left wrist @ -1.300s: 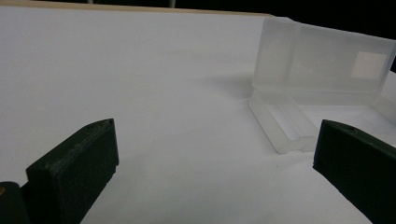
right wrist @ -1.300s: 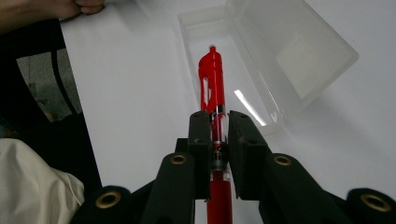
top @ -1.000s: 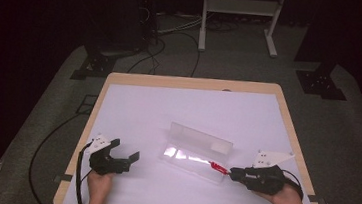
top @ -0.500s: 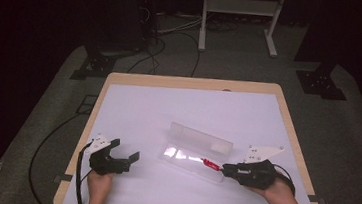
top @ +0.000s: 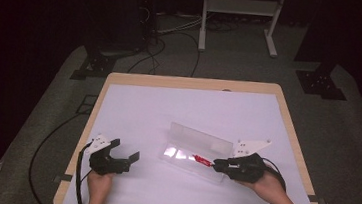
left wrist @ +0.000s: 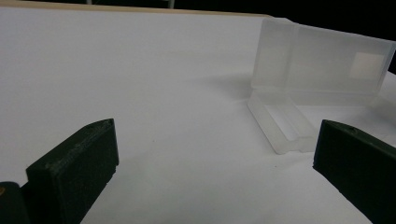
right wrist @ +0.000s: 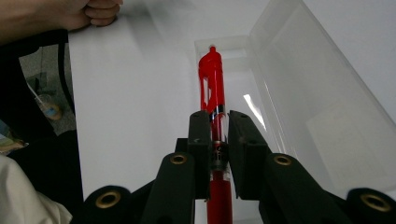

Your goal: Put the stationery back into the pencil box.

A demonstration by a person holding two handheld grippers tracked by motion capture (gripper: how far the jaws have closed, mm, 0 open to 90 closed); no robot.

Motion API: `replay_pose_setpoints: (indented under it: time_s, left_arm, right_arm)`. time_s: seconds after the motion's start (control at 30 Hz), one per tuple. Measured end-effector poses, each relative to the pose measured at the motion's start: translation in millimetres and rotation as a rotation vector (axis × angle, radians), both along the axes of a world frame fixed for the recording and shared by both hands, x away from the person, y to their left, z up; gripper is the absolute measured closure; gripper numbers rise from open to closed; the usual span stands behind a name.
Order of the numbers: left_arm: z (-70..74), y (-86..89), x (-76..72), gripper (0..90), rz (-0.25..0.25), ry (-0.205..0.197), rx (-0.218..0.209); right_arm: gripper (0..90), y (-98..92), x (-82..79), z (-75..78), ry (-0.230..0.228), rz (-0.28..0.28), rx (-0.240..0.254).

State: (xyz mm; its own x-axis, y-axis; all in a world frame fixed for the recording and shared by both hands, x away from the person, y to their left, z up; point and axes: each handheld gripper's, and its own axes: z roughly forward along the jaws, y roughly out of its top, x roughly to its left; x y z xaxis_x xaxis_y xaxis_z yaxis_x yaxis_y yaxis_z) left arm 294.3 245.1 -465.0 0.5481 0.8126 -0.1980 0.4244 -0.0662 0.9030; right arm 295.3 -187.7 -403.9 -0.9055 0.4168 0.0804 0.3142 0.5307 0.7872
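Right tongs (top: 217, 164) are clamped on a red pen (right wrist: 212, 91), held over the open clear plastic case (top: 195, 151) just right of center in the high view. Left tongs (top: 126, 153) sit wide apart, lower left on the white counter (top: 178, 107), gripping nothing.

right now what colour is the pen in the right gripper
Red, with a clear section of barrel. The pen shows best in the right gripper view.
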Motion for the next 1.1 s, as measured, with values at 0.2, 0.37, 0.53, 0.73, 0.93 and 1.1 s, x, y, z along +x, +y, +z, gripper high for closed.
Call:
replay_pose_setpoints:
  time_s: [0.2, 0.37, 0.53, 0.73, 0.93, 1.1]
  left_arm:
    - [0.0, 0.3, 0.1, 0.0, 0.001, -0.001, -0.001]
    - [0.0, 0.3, 0.1, 0.0, 0.001, 0.000, -0.002]
    - [0.0, 0.1, 0.1, 0.0, 0.001, 0.000, -0.002]
    - [0.0, 0.2, 0.0, 0.0, 0.001, 0.000, -0.002]
    - [0.0, 0.2, 0.1, 0.0, 0.002, 0.000, -0.004]
    - [0.0, 0.2, 0.1, 0.0, 0.002, 0.000, -0.003]
  right_arm:
    - [79.0, 7.6, 7.2, -3.1, 0.006, 0.004, 0.003]
    - [79.0, 10.6, 13.8, -6.1, 0.014, -0.004, 0.002]
    - [78.9, 14.1, 19.0, -8.0, 0.017, -0.010, 0.003]
    - [79.0, 19.3, 24.3, -11.8, 0.022, -0.010, 0.000]
    - [79.0, 25.9, 28.6, -14.7, 0.027, -0.007, -0.007]
    - [79.0, 30.6, 31.7, -16.4, 0.029, -0.011, -0.011]
